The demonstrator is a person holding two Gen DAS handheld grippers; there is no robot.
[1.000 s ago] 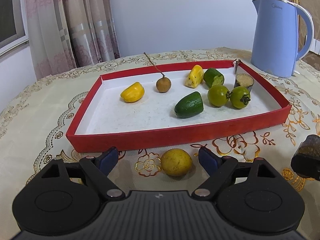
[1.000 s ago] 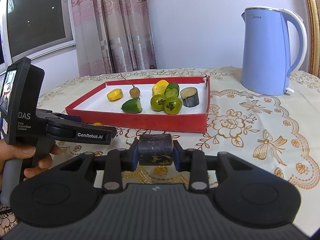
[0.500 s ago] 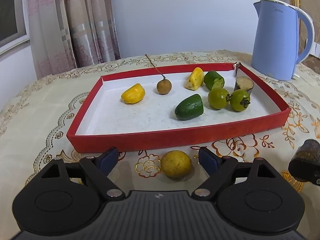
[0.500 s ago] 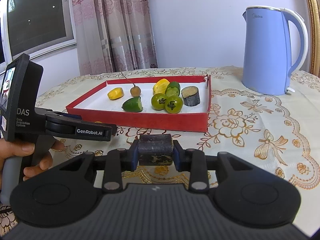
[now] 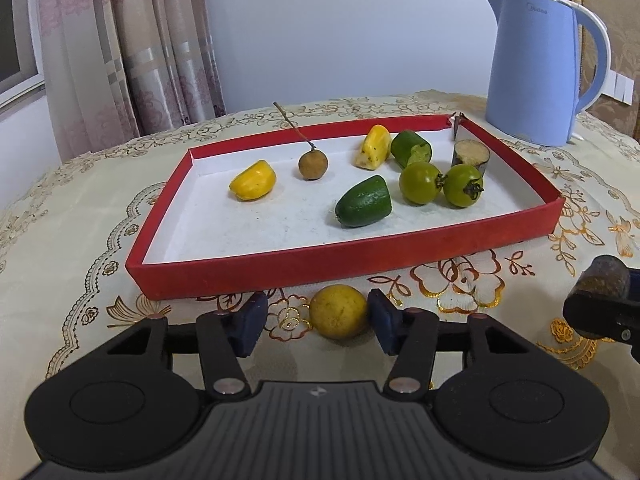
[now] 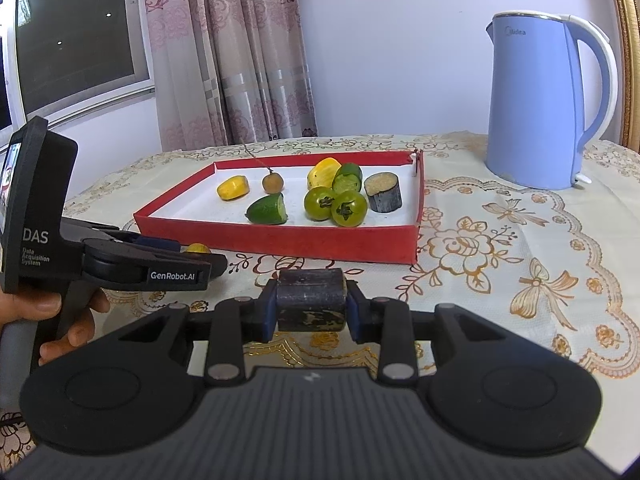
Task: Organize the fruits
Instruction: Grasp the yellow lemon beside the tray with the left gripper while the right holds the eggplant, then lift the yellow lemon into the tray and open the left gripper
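Two green tomatoes (image 5: 440,184) (one kettle (image 5: 534,68))

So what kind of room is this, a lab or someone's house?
Most likely a home, perhaps a dining corner: a table under a cream embroidered tablecloth, pink patterned curtains beside a window, and a pale blue electric kettle behind the shallow red cardboard tray of fruit.

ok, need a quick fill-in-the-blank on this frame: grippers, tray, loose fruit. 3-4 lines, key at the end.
1. The right hand-held gripper is shut on a dark ____ sugarcane piece.
2. The round yellow fruit lies on the tablecloth between the left hand-held gripper's pads, ____ the shallow red tray.
3. The tray holds ____ round green tomatoes.
4. The tall kettle behind the tray is light ____.

Missing words: cylindrical; outside; two; blue
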